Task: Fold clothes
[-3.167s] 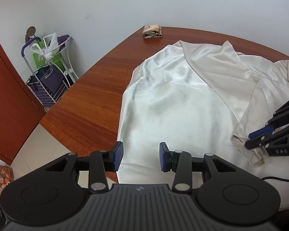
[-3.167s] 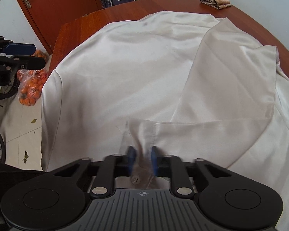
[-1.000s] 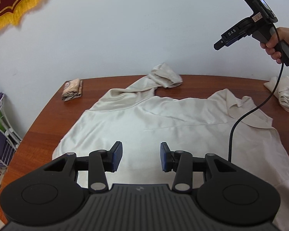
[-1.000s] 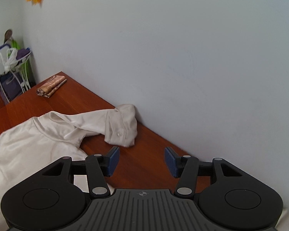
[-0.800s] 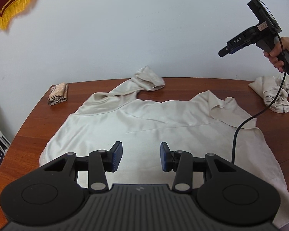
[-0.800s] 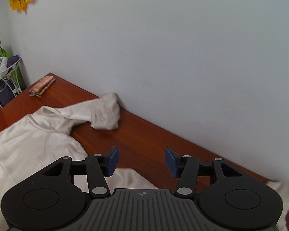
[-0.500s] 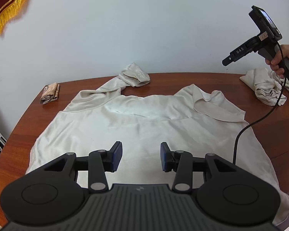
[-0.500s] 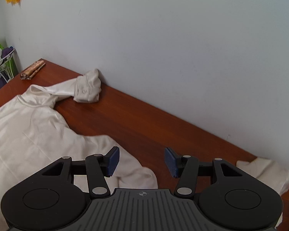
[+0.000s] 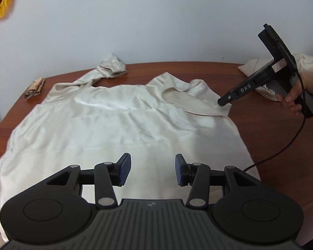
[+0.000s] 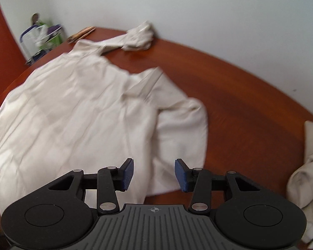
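Cream satin shirt [image 9: 114,129] spread flat on glossy wooden table [image 9: 271,129], far sleeve bunched. Left gripper [image 9: 150,169] over hem, right gripper [image 10: 154,175] over shoulder; both jaws apart, empty.

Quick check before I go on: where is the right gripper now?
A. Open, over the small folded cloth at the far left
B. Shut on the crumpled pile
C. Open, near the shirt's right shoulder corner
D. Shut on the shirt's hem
C: the right gripper has its jaws apart with nothing between them, and the left wrist view shows its tip at the cream shirt near the right shoulder corner.
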